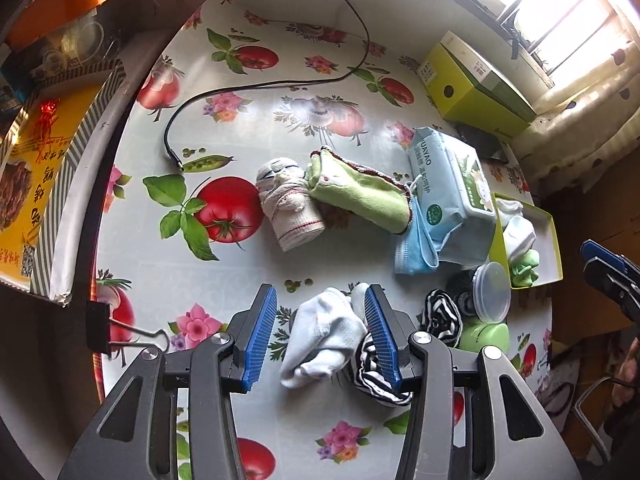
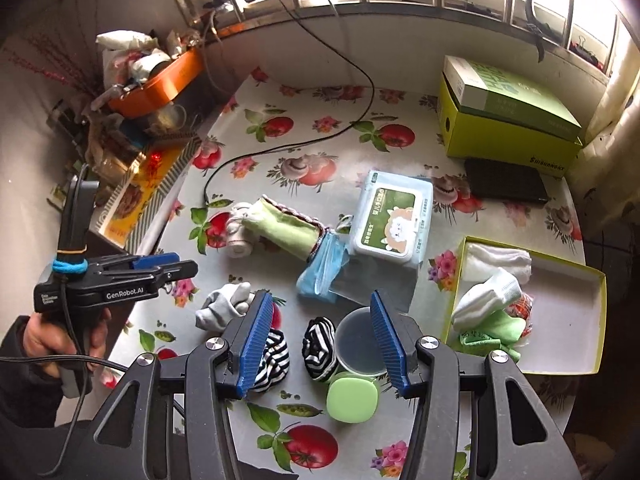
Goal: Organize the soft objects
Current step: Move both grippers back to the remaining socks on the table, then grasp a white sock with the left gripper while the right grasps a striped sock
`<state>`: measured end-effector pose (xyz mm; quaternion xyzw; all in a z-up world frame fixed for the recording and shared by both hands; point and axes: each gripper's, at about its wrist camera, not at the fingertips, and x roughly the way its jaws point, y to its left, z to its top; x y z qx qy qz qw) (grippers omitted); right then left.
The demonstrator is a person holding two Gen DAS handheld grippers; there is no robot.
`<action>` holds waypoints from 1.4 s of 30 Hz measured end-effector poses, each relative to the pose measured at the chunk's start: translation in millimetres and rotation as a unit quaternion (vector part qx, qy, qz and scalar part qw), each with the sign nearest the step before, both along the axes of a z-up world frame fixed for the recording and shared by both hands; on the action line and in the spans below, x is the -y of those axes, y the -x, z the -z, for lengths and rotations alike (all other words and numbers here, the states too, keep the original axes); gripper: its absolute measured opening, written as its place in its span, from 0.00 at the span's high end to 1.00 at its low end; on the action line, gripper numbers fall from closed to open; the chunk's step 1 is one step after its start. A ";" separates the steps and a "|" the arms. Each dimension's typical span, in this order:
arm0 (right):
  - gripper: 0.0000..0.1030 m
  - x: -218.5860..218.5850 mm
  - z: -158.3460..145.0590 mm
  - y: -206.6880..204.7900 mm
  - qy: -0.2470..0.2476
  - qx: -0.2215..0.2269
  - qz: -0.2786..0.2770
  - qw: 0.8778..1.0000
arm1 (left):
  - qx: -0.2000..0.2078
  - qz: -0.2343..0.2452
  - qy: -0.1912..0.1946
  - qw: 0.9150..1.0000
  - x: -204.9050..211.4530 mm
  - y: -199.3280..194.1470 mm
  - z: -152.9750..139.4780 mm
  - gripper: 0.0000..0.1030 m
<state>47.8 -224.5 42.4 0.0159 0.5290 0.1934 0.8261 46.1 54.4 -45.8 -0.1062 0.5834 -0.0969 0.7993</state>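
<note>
1. We take the wipes pack (image 2: 394, 216) in the middle of the table (image 2: 320, 144) as our landmark and go left to right in the right wrist view.
2. Far left of the pack, a hand (image 2: 60, 338) holds the left gripper (image 2: 170, 266) off the table's edge; in its own view its jaws stand apart over the white sock (image 1: 320, 336), pressing nothing.
3. Left of the pack, a rolled white cloth (image 2: 240, 232) touches a green towel (image 2: 286, 226), which reaches towards the pack.
4. A blue mask (image 2: 322, 270) lies against the pack's near-left corner.
5. Nearer us and left of the pack lies the white sock (image 2: 224, 306), with a striped sock (image 2: 274, 360) just beside it.
6. Below the pack, our right gripper (image 2: 324, 338) is released, jaws apart and empty; between them we see a second striped sock (image 2: 318, 344), a clear lid (image 2: 358, 344) and a green tub (image 2: 352, 398).
7. Right of the pack, the tray (image 2: 576, 340) holds white socks (image 2: 486, 296) and a green cloth (image 2: 498, 330).
8. Beyond the pack to the right stands a green box (image 2: 508, 128).
</note>
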 end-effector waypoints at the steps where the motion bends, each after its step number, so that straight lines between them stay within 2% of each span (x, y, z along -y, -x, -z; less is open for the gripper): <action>1: 0.51 0.0 1.8 -1.1 0.002 -0.005 0.006 1.000 | -0.003 0.001 0.003 1.000 -2.4 0.5 3.5 0.54; 8: 0.51 -15.9 14.5 7.5 0.013 -0.037 0.003 0.999 | -0.029 0.041 0.027 0.998 -0.7 6.7 26.2 0.54; 17: 0.51 -31.2 26.3 -1.3 0.015 -0.056 -0.016 0.998 | -0.042 0.076 0.035 0.996 12.5 1.6 36.3 0.51; 27: 0.51 -47.5 43.2 -7.0 0.039 -0.074 -0.036 0.996 | -0.069 0.097 0.020 0.993 27.9 5.5 62.3 0.51; 34: 0.51 -62.7 63.0 -3.4 0.069 -0.097 -0.055 0.991 | -0.078 0.086 0.013 0.993 28.4 6.7 79.0 0.51; 37: 0.51 -67.5 67.3 -4.0 0.074 -0.101 -0.059 0.990 | -0.072 0.078 0.017 0.994 25.5 8.3 76.7 0.63; 42: 0.53 -75.9 70.6 -15.4 0.075 -0.097 -0.054 0.991 | -0.058 0.064 0.020 0.996 12.2 7.7 64.6 0.68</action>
